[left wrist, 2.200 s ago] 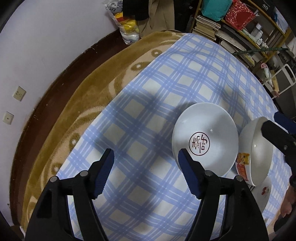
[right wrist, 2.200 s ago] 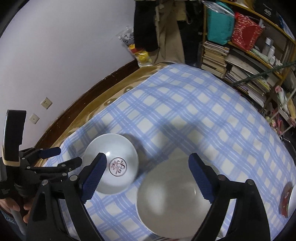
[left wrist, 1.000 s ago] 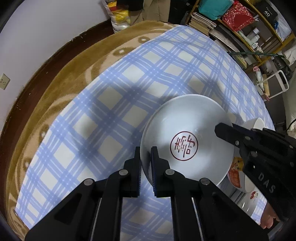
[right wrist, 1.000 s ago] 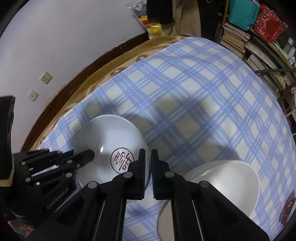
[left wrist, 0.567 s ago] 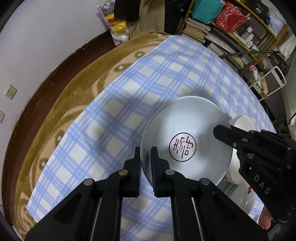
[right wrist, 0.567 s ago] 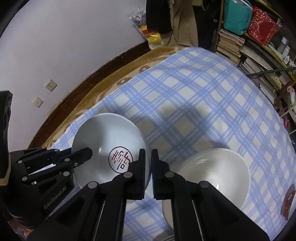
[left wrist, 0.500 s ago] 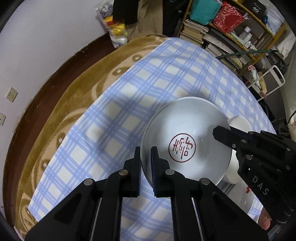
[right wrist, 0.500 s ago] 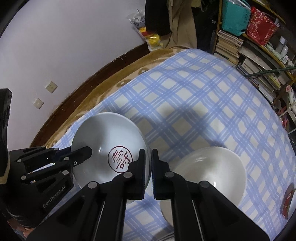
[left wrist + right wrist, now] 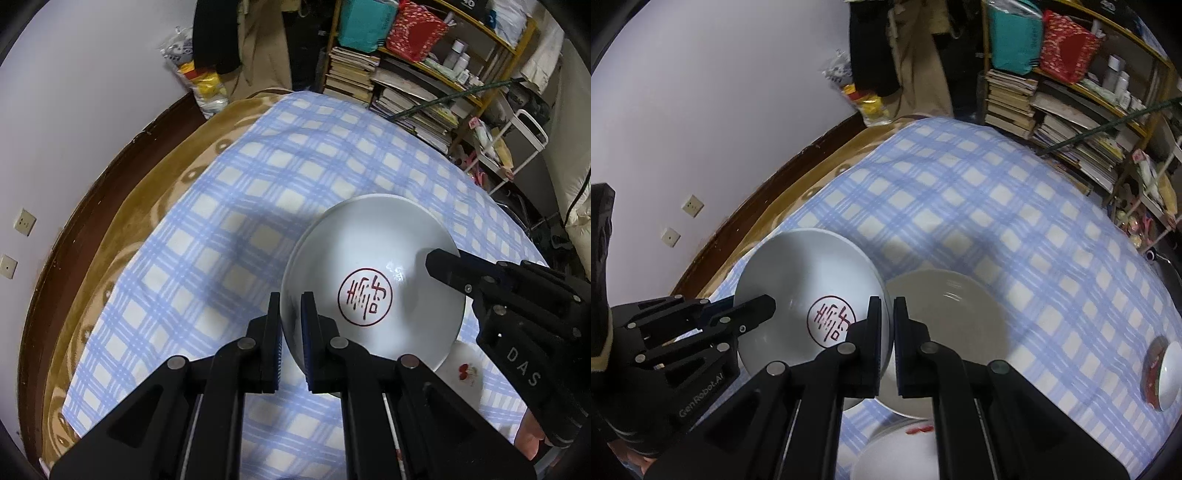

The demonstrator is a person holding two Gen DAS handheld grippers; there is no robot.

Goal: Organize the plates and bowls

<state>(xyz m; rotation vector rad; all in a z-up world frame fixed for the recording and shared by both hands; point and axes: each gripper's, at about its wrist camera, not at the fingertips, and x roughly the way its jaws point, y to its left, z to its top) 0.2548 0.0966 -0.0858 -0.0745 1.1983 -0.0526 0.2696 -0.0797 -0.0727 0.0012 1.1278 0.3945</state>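
Note:
A white bowl with a red round emblem (image 9: 369, 251) hangs in the air over the blue checked table (image 9: 258, 192), gripped from both sides. My left gripper (image 9: 291, 314) is shut on its left rim. My right gripper (image 9: 885, 321) is shut on the opposite rim, and in the left wrist view the right gripper (image 9: 439, 262) comes in from the right. In the right wrist view the emblem bowl (image 9: 805, 273) overlaps a larger plain white bowl (image 9: 945, 321) that rests on the cloth just to its right. The left gripper (image 9: 761, 308) shows at the left.
A small plate with red cherries (image 9: 466, 373) lies under the raised bowl, and the same small plate (image 9: 897, 454) lies near the front edge. Another bowl (image 9: 1165, 373) stands at the far right. A brown blanket (image 9: 155, 192) borders the cloth, with packed bookshelves (image 9: 413, 96) beyond.
Both grippers have risen with the emblem bowl and carried it toward the plain white bowl. The table looks further away, and the sticker bowl is now hidden behind the raised one.

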